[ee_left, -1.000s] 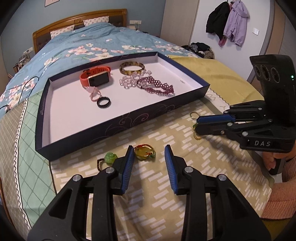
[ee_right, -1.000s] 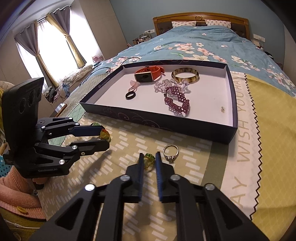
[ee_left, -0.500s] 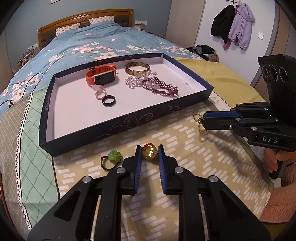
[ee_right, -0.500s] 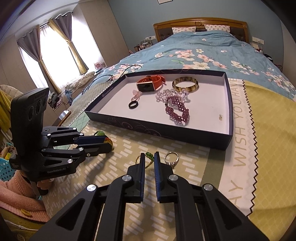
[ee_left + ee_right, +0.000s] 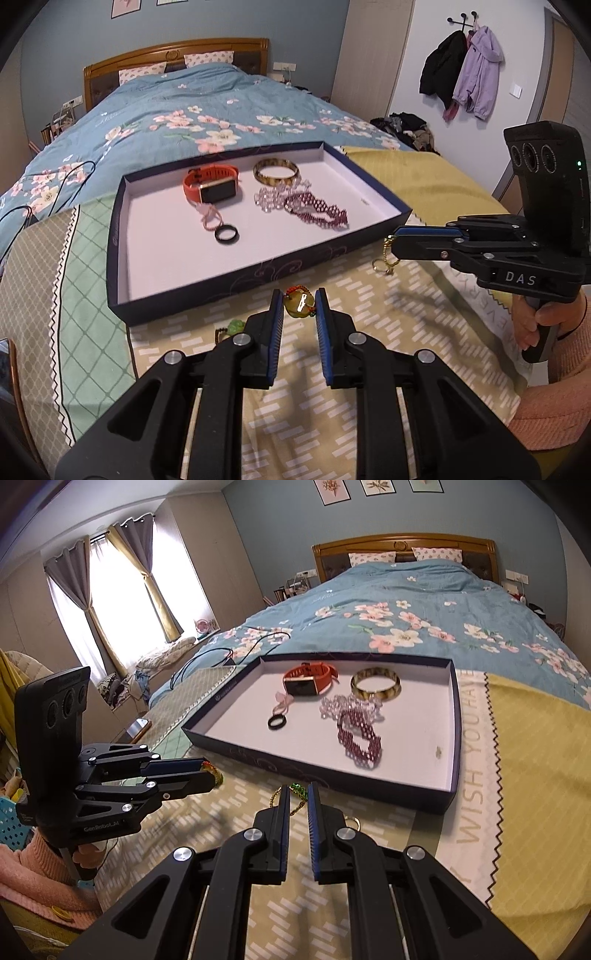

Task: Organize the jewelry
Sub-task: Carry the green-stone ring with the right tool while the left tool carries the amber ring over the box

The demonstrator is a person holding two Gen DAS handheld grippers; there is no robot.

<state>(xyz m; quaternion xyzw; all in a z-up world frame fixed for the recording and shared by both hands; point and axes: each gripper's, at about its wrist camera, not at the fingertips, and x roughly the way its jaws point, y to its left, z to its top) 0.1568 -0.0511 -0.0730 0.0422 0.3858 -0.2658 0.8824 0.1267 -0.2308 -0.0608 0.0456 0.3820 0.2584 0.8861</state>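
Observation:
My left gripper (image 5: 299,301) is shut on a yellow stone pendant (image 5: 298,305) with a red bead cord, lifted above the cloth in front of the dark blue tray (image 5: 236,280). It shows from the side in the right wrist view (image 5: 207,771). My right gripper (image 5: 296,794) is shut on a gold chain with a green charm (image 5: 298,789), also lifted; in the left wrist view (image 5: 395,240) the chain (image 5: 387,251) hangs from it. The tray (image 5: 332,775) holds an orange watch (image 5: 210,186), a bangle (image 5: 276,170), clear and purple bead bracelets (image 5: 314,210), and a black ring (image 5: 226,234).
A green bead ring (image 5: 234,328) lies on the cloth left of my left fingers. A silver ring (image 5: 380,266) lies below my right gripper, also in the right wrist view (image 5: 352,823). The tray's near wall stands just ahead. A blue flowered bed quilt (image 5: 406,602) lies behind.
My left gripper closed on the yellow pendant and lifted it. My right gripper, shut on the gold chain, rose with it off the cloth, leaving the silver ring behind.

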